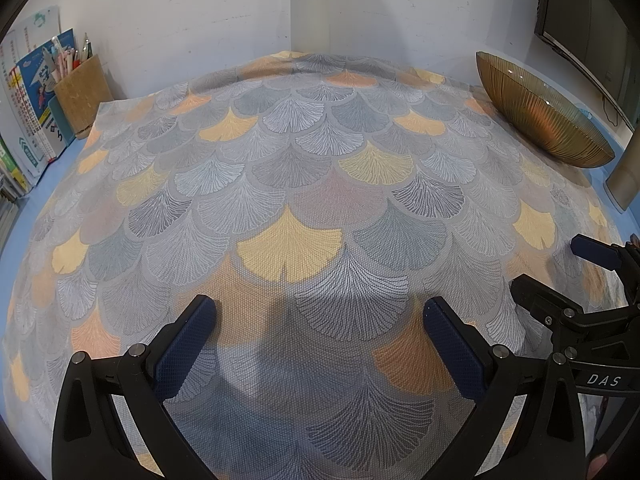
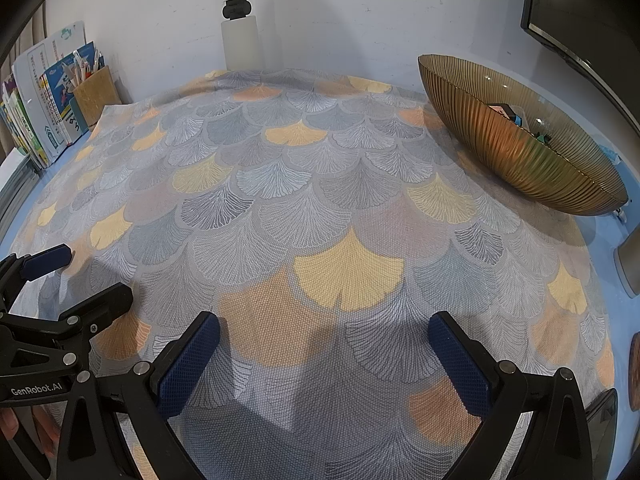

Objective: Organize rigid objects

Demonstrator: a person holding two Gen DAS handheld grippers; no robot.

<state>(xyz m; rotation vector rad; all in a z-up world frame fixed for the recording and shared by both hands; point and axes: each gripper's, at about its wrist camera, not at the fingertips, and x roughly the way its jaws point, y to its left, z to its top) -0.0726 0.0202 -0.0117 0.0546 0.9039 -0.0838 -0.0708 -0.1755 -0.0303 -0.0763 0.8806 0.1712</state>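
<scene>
Cloth (image 1: 304, 184) with a fan-leaf pattern covers the blue desk (image 1: 60, 164); its middle lies bare. Far right, an amber ribbed bowl (image 2: 516, 148) rests at the cloth's edge, small rigid objects (image 2: 510, 114) inside it. Far left, a cork pen holder (image 1: 82, 94) stands beside upright books (image 1: 34, 116). Left gripper (image 1: 320, 340) and right gripper (image 2: 324, 356) hover side by side at the near edge, jaws wide, holding nothing. Legible writing: "DAS" and "GenRobot.AI" on the gripper bodies.
</scene>
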